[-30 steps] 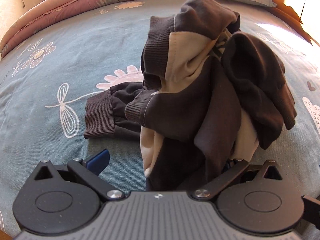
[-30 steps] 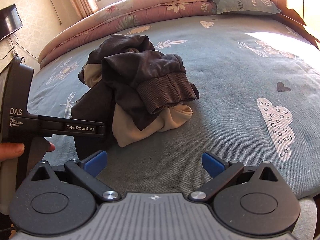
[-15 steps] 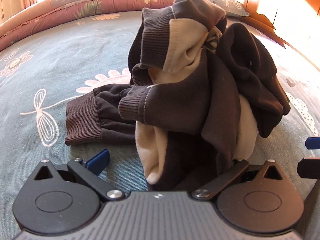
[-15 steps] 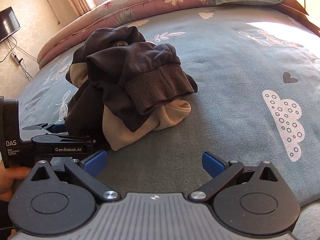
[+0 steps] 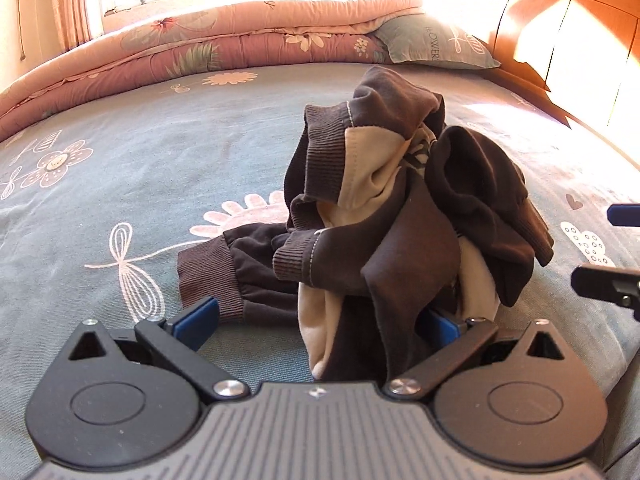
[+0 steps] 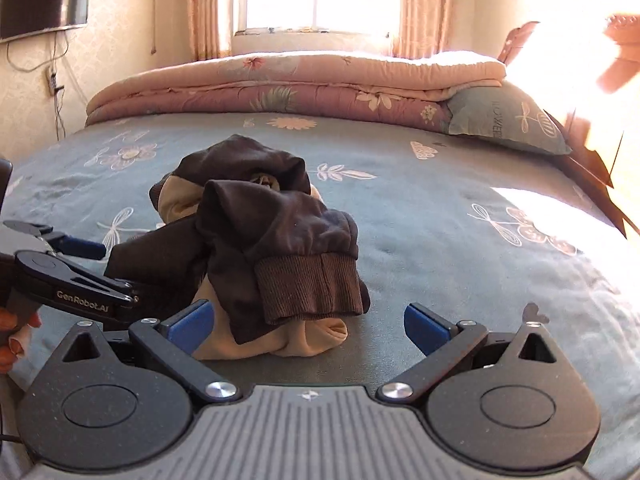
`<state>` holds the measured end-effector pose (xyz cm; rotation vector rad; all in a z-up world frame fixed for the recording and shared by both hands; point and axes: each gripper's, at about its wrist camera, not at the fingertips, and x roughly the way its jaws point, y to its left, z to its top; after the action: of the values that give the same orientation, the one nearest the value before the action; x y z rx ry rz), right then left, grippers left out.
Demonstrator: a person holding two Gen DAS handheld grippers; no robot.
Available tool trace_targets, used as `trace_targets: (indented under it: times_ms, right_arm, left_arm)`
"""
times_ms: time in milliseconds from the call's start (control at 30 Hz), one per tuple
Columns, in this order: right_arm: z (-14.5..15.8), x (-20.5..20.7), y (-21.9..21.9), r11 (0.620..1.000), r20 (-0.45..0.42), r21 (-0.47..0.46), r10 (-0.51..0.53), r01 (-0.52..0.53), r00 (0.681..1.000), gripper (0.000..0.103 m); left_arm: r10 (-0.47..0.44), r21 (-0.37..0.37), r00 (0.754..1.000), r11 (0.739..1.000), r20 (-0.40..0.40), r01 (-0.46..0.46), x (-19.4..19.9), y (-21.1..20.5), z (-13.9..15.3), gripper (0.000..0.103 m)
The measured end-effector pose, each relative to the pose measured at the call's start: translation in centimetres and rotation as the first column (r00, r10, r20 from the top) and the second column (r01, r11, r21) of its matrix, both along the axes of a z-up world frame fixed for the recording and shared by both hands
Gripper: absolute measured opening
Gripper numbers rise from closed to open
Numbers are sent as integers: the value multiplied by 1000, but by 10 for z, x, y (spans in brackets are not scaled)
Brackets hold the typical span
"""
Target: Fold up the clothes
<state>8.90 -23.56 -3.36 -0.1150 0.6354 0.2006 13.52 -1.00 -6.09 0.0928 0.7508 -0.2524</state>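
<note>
Teal patterned bedsheet (image 6: 440,240), folded pink quilt (image 6: 296,80) along far edge. Dark brown garment (image 5: 400,216) with cream lining heaped mid-bed. Left gripper (image 5: 316,322) spread wide, garment's near edge between fingers, nothing clamped. Right gripper (image 6: 306,326) spread wide, empty, just before the heap.

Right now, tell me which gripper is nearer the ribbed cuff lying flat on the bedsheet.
Left. The left gripper sits open right at the flat ribbed cuff, its left finger beside it. The right gripper is open on the pile's opposite side.
</note>
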Motion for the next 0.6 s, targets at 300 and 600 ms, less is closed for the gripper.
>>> trace_targets:
  times_ms: [300,600]
  right_arm:
    - [17,33,32,982,42,-130,142,-136,989,98]
    - [2,77,56,954,-62,-212,201,-210,978,66]
  left_arm:
    - [81,-66,997,994,-18,-82,15,32,5,102]
    - [25,-133,1000,991,10,-23,11,24,11,102]
